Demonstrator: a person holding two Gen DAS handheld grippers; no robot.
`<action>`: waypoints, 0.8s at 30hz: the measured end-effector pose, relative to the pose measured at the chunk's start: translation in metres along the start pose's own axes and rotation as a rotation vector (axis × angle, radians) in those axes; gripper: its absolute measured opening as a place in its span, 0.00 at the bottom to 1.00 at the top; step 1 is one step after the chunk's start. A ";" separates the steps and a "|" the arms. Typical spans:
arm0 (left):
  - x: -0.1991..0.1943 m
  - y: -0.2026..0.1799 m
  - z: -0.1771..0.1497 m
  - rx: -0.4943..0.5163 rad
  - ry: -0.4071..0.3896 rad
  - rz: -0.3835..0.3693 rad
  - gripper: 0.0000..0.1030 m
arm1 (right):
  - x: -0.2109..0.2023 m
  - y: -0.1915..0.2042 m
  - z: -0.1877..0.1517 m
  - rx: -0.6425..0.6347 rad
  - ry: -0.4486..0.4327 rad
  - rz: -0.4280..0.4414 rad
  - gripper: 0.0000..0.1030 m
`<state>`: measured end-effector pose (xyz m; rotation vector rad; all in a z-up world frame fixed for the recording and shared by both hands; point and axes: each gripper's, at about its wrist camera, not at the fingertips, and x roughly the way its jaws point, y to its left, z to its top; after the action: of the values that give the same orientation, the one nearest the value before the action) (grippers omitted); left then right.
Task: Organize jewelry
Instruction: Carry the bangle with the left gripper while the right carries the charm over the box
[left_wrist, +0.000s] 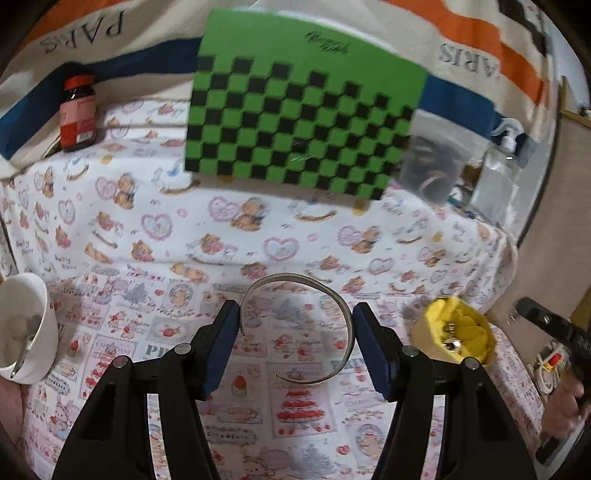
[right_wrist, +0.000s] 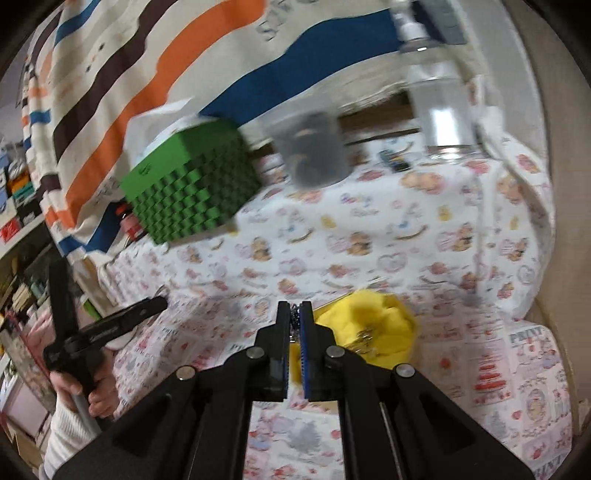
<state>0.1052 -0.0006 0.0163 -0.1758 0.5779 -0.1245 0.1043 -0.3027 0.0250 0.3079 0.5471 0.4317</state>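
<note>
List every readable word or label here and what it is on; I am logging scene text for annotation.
"PARS": striped backdrop cloth, printed upside down.
"Baby Bear": teddy-print tablecloth.
"PRINT": patchwork cloth, partly cut off.
Script on the green checkered box: too blurred.
Label on the red-capped bottle: too blurred.

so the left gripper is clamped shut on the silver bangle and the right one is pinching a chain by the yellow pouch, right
Not quite. In the left wrist view the left gripper is open: its fingers stand either side of the silver bangle, not clamped on it. The rest holds: the right gripper is shut on a chain beside the yellow pouch.
</note>
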 end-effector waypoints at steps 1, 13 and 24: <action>-0.004 -0.005 -0.001 0.010 0.000 -0.028 0.60 | -0.003 -0.005 0.003 0.027 -0.012 0.013 0.04; -0.047 -0.076 -0.003 0.073 -0.067 -0.198 0.60 | -0.026 -0.028 0.008 0.116 -0.081 0.072 0.04; 0.004 -0.134 -0.001 0.098 0.045 -0.212 0.60 | -0.007 -0.048 0.004 0.175 -0.041 0.038 0.04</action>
<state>0.0987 -0.1319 0.0405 -0.1388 0.5954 -0.3626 0.1162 -0.3486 0.0128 0.4950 0.5412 0.4141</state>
